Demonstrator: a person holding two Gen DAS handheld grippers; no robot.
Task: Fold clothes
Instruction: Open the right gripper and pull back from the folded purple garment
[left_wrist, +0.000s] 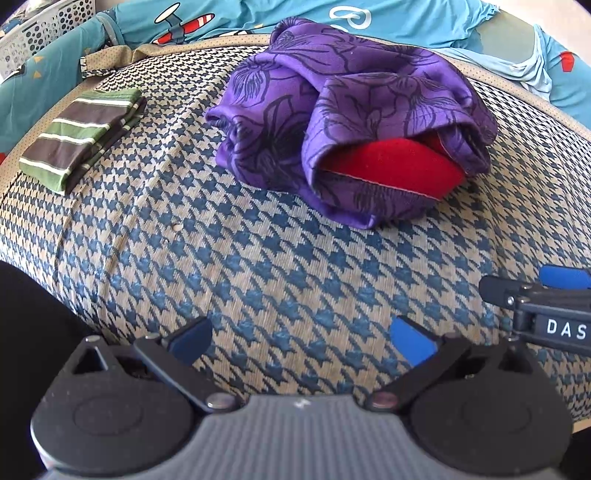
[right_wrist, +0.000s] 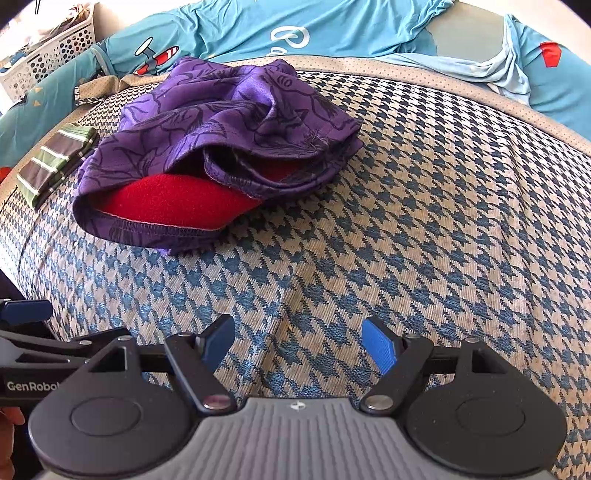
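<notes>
Purple floral garment (left_wrist: 332, 110) sits bunched in a heap on the houndstooth cushion (left_wrist: 258, 277), w/ a red fleecy piece (left_wrist: 388, 166) tucked inside it, poking out the near opening; can't tell if red is lining or a separate item. Striped green/brown cloth (left_wrist: 81, 136) lies folded flat at the cushion's left edge, well apart from the heap. Left tongs (left_wrist: 301, 338) spread wide, holding nothing, low over bare cushion near the front; right tongs (right_wrist: 299, 345) likewise wide open & empty, just beside them. Risks, as I judge: grabbing the purple hem could snag the red layer too, so both lift as one lump & the fold goes crooked; fabric looks slick, may slip from a shallow pinch; dragging the heap left could knock the striped piece askew. Views differ: right wrist view shows the stitched purple hem (right_wrist: 155, 225) under the red & a second inner opening, plus a hand at lower left; left wrist view shows more of the heap's left bulge and the striped cloth's full stack. White perforated basket (right_wrist: 48, 55) sits far left, behind the teal bedding (right_wrist: 332, 29).
</notes>
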